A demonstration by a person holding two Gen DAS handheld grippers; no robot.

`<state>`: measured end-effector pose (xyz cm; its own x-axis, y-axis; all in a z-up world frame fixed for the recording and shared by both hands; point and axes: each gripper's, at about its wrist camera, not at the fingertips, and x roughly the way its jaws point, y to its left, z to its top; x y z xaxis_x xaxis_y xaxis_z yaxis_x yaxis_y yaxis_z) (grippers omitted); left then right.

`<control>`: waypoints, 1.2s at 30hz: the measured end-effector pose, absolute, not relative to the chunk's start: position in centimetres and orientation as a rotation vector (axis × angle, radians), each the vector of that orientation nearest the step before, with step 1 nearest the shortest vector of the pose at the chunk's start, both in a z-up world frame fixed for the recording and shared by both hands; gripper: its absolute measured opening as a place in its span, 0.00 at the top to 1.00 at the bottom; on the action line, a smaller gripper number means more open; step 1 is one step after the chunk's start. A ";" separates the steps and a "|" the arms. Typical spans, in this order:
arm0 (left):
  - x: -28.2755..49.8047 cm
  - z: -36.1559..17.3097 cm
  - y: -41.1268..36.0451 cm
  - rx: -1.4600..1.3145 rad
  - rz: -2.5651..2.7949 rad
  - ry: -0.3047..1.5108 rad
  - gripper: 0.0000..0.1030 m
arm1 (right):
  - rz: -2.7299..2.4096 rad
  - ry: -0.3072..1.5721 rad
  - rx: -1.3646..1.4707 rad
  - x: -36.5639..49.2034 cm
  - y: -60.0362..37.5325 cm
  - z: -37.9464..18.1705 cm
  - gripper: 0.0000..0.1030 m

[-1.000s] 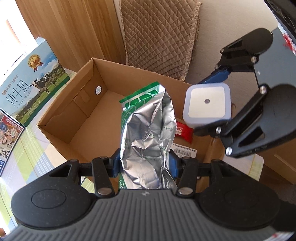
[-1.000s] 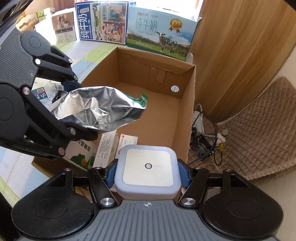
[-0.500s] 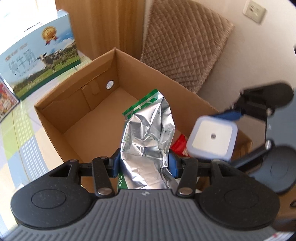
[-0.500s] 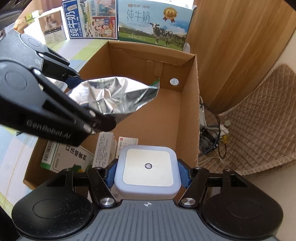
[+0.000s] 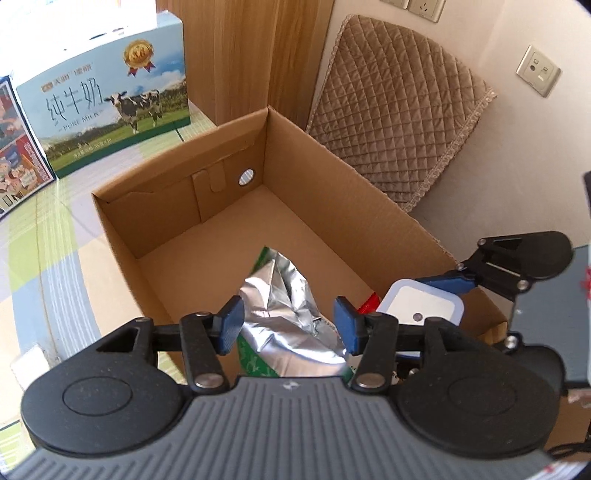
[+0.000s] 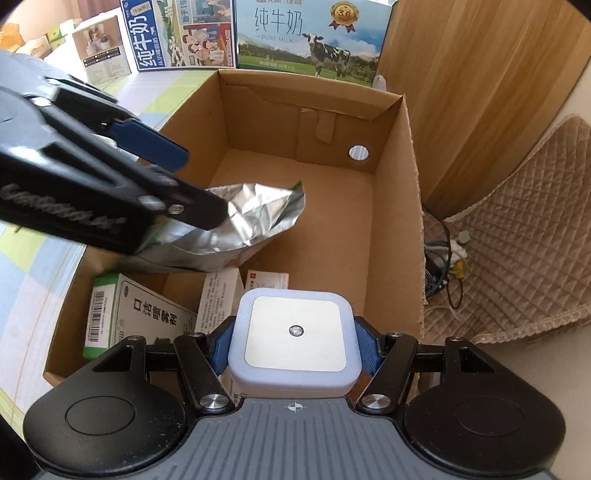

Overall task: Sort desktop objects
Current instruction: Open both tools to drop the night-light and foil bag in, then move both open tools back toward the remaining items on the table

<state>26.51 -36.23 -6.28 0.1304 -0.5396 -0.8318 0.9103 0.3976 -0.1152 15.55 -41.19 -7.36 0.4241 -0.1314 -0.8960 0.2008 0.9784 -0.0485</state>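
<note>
The cardboard box (image 5: 332, 177) stands open, its far half bare, its walls rising close around both tools. The left gripper (image 5: 288, 325) tilts down into the box; its jaws have just been opening and now stand apart from the foil bag (image 5: 284, 306), which lies between them on the box floor. The right gripper (image 6: 295, 347) points steeply down, clamped on the square night light (image 6: 295, 332), above small cartons (image 6: 136, 317). Milk cartons (image 6: 306, 33) line the striped tabletop (image 5: 44, 266); a quilted cushion (image 5: 399, 110) leans against the wall.

place: home | cues: quilted cushion (image 5: 399, 110), wall socket (image 5: 538, 70), milk cartons (image 6: 310, 37)
</note>
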 end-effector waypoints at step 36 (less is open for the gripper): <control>19.7 -4.4 -16.4 0.394 -1.112 0.797 0.09 | -0.221 1.007 0.043 8.6 -32.9 -2.7 0.08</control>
